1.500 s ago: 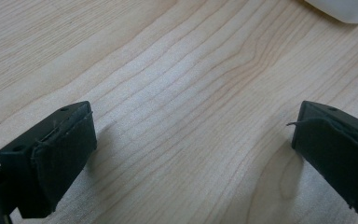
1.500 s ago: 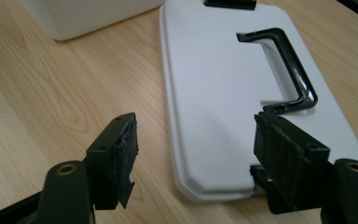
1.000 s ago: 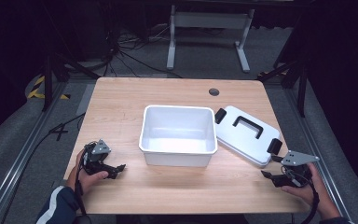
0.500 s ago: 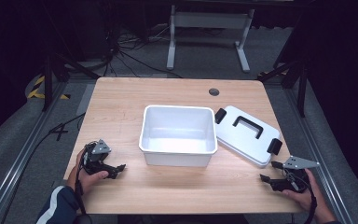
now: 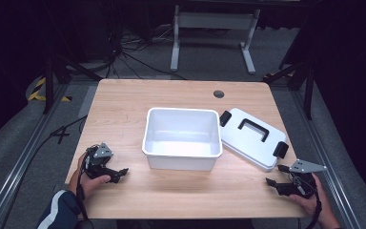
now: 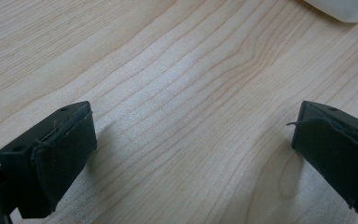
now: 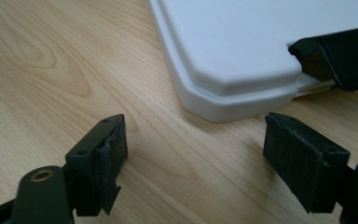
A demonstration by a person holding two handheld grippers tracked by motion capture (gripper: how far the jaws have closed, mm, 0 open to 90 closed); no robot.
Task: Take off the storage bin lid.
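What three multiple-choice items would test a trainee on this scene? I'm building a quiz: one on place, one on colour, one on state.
1. Where does the lid lie?
A. On the bin
B. On the table, at the bin's right
C. Inside the bin

2. What colour is the lid's handle?
A. Black
B. Red
C. White

3. How is the right gripper?
A. Shut on the lid
B. Shut on nothing
C. Open

Answers: 1 B, the lid rests on the table beside the white bin. 2 A, it shows black. 3 C, bare wood shows between its jaws.
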